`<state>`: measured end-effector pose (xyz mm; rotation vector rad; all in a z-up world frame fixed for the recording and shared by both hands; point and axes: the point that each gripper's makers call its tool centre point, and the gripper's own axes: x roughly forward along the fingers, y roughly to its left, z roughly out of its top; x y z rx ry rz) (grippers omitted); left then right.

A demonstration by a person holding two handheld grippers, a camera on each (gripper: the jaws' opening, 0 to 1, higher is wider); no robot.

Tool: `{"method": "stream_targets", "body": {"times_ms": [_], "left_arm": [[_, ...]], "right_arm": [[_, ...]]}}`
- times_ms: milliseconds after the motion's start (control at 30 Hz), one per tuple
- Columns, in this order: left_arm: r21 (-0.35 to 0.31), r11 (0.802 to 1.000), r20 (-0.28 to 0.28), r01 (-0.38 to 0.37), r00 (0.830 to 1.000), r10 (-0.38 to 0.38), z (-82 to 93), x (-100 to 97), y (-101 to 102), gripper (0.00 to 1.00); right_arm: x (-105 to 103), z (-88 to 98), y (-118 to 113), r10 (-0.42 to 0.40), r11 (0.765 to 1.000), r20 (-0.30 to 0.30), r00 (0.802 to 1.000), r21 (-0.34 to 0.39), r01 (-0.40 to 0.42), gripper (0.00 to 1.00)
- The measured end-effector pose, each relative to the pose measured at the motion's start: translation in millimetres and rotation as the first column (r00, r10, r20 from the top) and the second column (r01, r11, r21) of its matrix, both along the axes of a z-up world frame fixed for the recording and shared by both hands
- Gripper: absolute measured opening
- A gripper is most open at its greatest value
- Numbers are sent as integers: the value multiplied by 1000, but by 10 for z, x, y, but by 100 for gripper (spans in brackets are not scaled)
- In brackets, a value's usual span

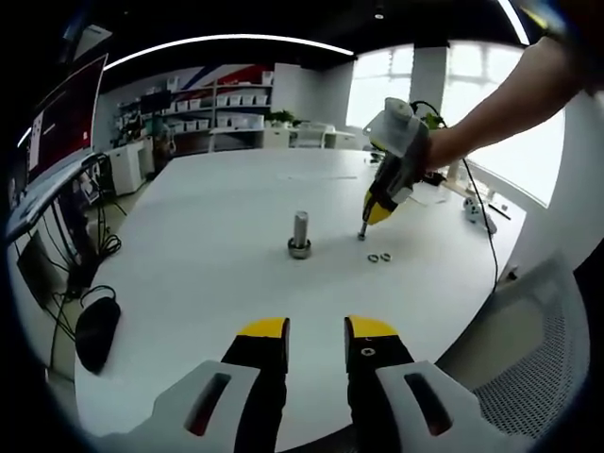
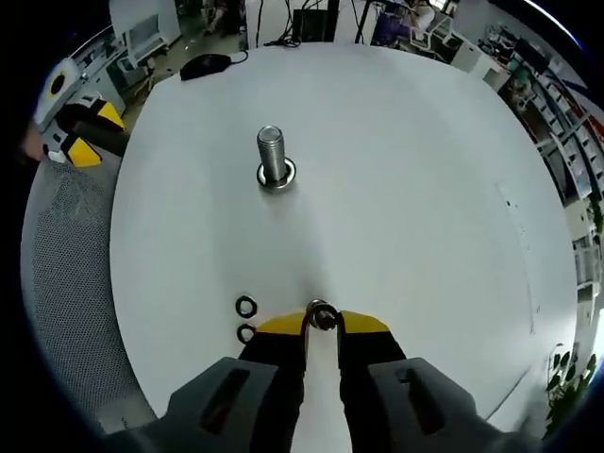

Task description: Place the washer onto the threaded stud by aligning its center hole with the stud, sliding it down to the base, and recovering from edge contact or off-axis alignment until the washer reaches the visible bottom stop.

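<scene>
A threaded metal stud (image 1: 300, 234) (image 2: 272, 157) stands upright on the white round table (image 1: 217, 245) (image 2: 406, 189), with a washer around its base. My right gripper (image 2: 322, 319) (image 1: 362, 233) is shut on a small metal washer (image 2: 322, 316), low over the table, some way to one side of the stud. Two more washers (image 2: 245, 319) (image 1: 379, 256) lie flat on the table right beside the right gripper's tip. My left gripper (image 1: 316, 332) hovers over the near table edge, jaws parted with nothing between them.
A black mouse-like object (image 1: 96, 328) (image 2: 203, 64) lies near the table edge. A mesh chair (image 1: 538, 359) (image 2: 66, 274) stands beside the table. A monitor (image 1: 57, 142), cables and shelving sit beyond it. The person's arm (image 1: 500, 109) reaches in from the right.
</scene>
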<state>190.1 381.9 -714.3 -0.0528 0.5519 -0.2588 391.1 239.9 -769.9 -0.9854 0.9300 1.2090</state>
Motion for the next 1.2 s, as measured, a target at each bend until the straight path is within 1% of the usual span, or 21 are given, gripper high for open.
{"method": "stream_targets", "body": {"times_ms": [133,300,333,367,633,733,833,933,1100,1200], "left_arm": [[1,1000,-2,4,1000,-4,-6,-1,-5,21],[1,1000,-5,3,1000,-3,-12,-4,-4,20],[2,1000,-5,3,1000,-3,-13,-4,-4,20],[3,1000,-6,5,1000,-4,-16,-5,-5,20],[5,1000,-10,6,1000,-6,-23,-7,-2,19],[11,1000,-14,5,1000,-5,-32,-8,1,19],[20,1000,-18,7,1000,-7,-39,-12,3,18],[22,1000,-17,2,1000,-2,-39,-11,16,18],[20,1000,-16,-3,1000,3,-36,-12,20,19],[16,1000,-13,-5,1000,6,-31,-10,21,19]], "right_arm": [[-8,-128,-31,-13,1000,-14,1000,-18,13,14],[-45,-208,-39,-25,999,-26,999,-28,24,15],[-40,-201,-31,-27,999,-27,999,-19,26,15],[-17,-197,-21,-45,999,-25,999,-10,45,15],[-35,-197,-31,-84,996,-56,995,9,84,17],[-24,-193,-53,-88,996,-42,995,15,89,22],[-23,-167,-74,-97,995,-39,995,32,98,23],[-38,-171,-130,-100,994,-36,994,30,101,23],[-128,-168,-208,-100,994,-45,994,31,101,23],[-199,-177,-248,-102,994,-59,993,34,104,23]]}}
